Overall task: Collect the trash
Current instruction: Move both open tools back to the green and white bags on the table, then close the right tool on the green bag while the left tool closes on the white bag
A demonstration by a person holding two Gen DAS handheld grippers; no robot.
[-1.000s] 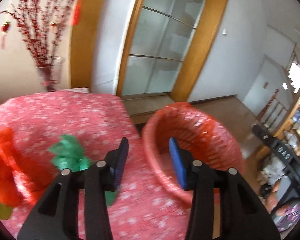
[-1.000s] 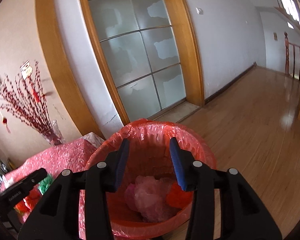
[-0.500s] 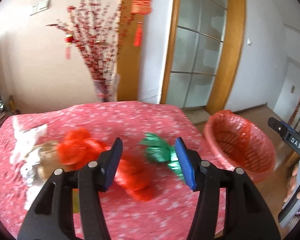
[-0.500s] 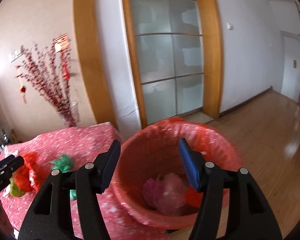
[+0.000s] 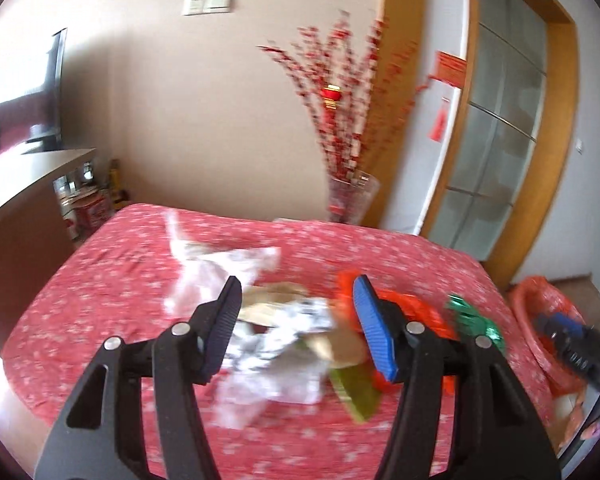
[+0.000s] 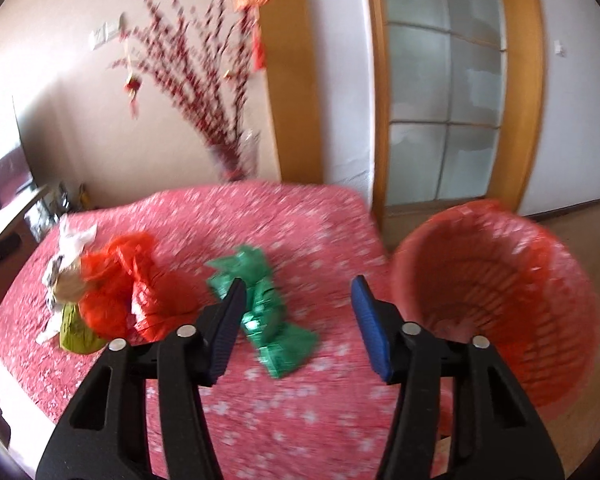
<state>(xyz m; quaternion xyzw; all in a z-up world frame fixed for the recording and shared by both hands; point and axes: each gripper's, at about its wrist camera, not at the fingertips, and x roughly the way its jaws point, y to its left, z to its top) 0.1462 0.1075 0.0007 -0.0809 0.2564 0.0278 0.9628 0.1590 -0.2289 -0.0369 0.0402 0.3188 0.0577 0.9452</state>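
Observation:
A pile of trash lies on the red-clothed table: white and silver crumpled wrappers, a tan and olive wrapper, a red plastic bag and a green foil wrapper. My left gripper is open and empty, just above the white wrappers. My right gripper is open and empty, over the table beside the green foil wrapper. The red plastic bag lies left of it. The red-lined trash basket stands off the table's right edge.
A glass vase of red blossom branches stands at the table's far edge. A brown cabinet is at the left. A glazed door with a wooden frame is behind the basket. The right gripper shows above the basket in the left wrist view.
Both grippers have swung left, away from the basket and toward the trash on the table. Both have opened wider. The images are motion-blurred.

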